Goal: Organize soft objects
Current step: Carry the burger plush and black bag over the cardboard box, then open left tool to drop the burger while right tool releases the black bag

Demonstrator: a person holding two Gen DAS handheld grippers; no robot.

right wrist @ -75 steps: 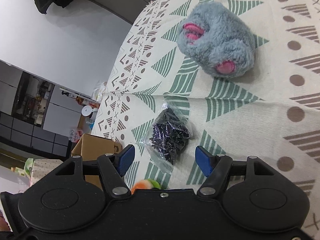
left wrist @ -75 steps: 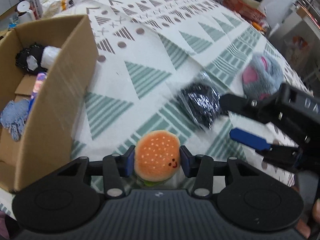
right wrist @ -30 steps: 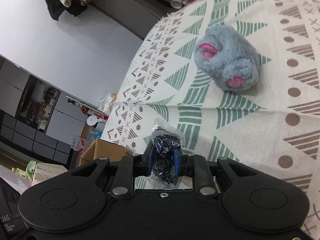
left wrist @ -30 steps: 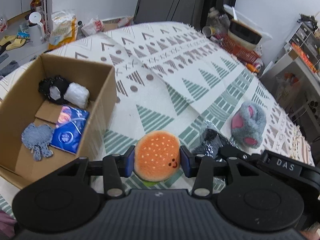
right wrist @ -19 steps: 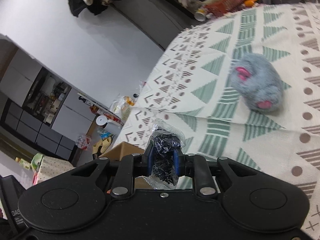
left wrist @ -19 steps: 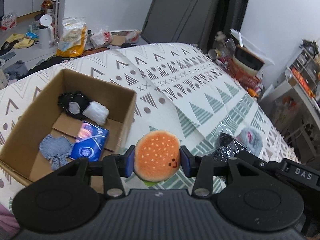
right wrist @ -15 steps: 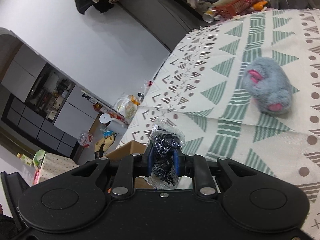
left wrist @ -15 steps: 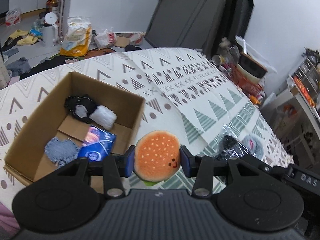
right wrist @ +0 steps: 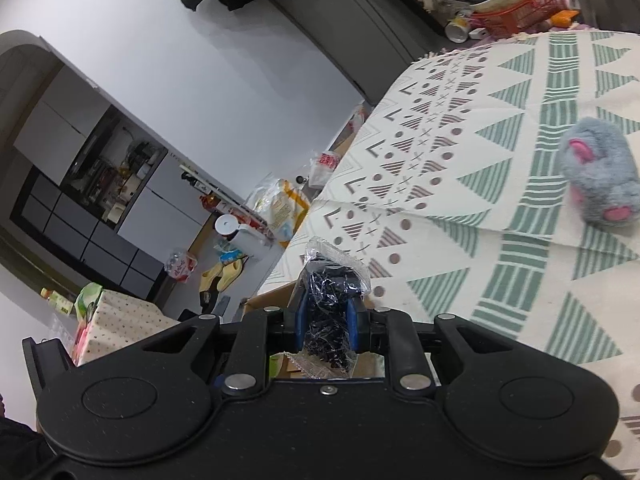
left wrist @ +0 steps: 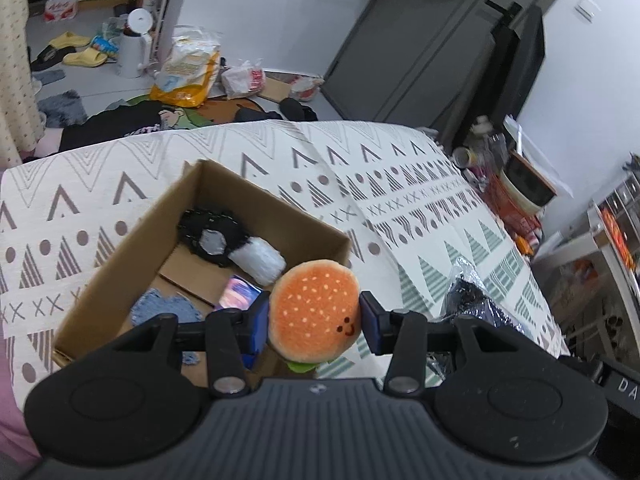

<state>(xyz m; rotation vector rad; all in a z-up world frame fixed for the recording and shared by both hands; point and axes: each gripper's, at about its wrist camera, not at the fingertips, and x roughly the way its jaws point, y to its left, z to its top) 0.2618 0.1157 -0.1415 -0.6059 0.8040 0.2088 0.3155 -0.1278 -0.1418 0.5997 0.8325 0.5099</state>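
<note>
The left gripper (left wrist: 314, 318) is clamped on a plush burger (left wrist: 314, 312), its blue pads pressing the bun from either side, and holds it in the air above the near right corner of the open box (left wrist: 120, 260) that stands on the patterned cloth (left wrist: 260, 160). The burger looks light and squashy; it gives under the pads, so a hold across the widest part of the bun, as here, should keep it from slipping, and it can likely be dropped without harm. In the box already lie a black scrunchie-like thing (left wrist: 210, 232), a white roll (left wrist: 258, 260), a blue pack (left wrist: 240, 294) and a blue knit piece (left wrist: 164, 312). The right gripper (right wrist: 327, 320) is closed tight on a crinkly clear bag (right wrist: 330, 280) of something dark, perhaps a hair tie or netting; the contents are too tangled to name. The bag's film is slick and will crumple, so pinching through to the soft bulk inside, not the loose film alone, seems the safer hold. It hangs near the box edge (right wrist: 268, 298). A grey plush (right wrist: 598, 178) with pink patches lies well apart on the cloth, not yet gathered.
</note>
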